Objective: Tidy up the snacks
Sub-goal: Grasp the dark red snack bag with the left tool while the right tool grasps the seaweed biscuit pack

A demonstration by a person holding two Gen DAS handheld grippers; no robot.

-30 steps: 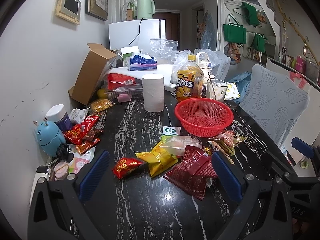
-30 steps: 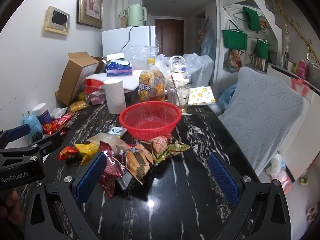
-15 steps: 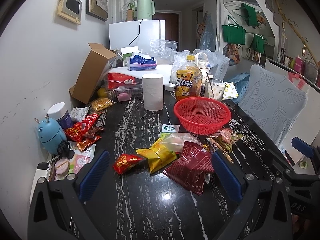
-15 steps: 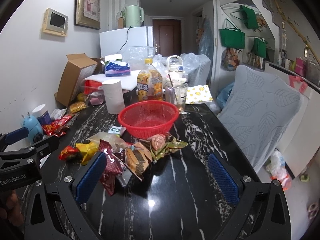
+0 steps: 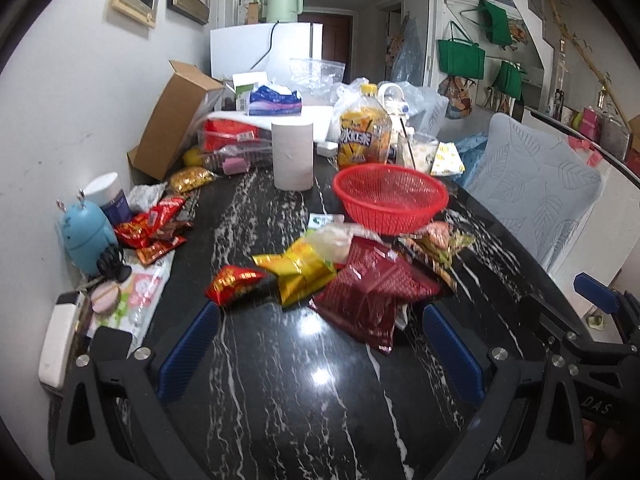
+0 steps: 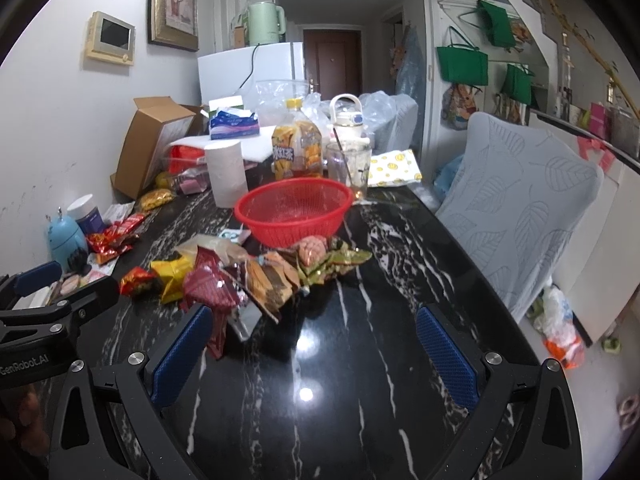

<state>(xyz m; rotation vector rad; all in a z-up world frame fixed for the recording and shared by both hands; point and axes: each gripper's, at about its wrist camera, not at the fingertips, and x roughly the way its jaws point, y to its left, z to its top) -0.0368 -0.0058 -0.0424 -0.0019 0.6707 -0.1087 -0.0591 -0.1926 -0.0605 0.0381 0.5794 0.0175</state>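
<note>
A red mesh basket (image 5: 390,198) (image 6: 294,210) stands mid-table. In front of it lies a heap of snack packets: a dark red bag (image 5: 370,292) (image 6: 210,284), a yellow bag (image 5: 300,270) (image 6: 172,274), a small red packet (image 5: 232,284) (image 6: 136,280), a brown packet (image 6: 268,280) and a pink-green packet (image 6: 320,254). More red packets (image 5: 150,228) lie by the left wall. My left gripper (image 5: 320,346) is open and empty, just short of the heap. My right gripper (image 6: 314,354) is open and empty, to the heap's right.
A paper roll (image 5: 292,156), an iced-tea bottle (image 5: 364,136), a glass mug (image 6: 348,166) and a cardboard box (image 5: 174,120) stand behind the basket. A blue gadget (image 5: 84,238) and a jar (image 5: 108,198) sit at the left wall. A grey chair (image 6: 516,208) flanks the table's right edge.
Both grippers have risen and pulled back slightly, so the table sits lower and farther in view. The snacks have not moved. Both grippers stay open.
</note>
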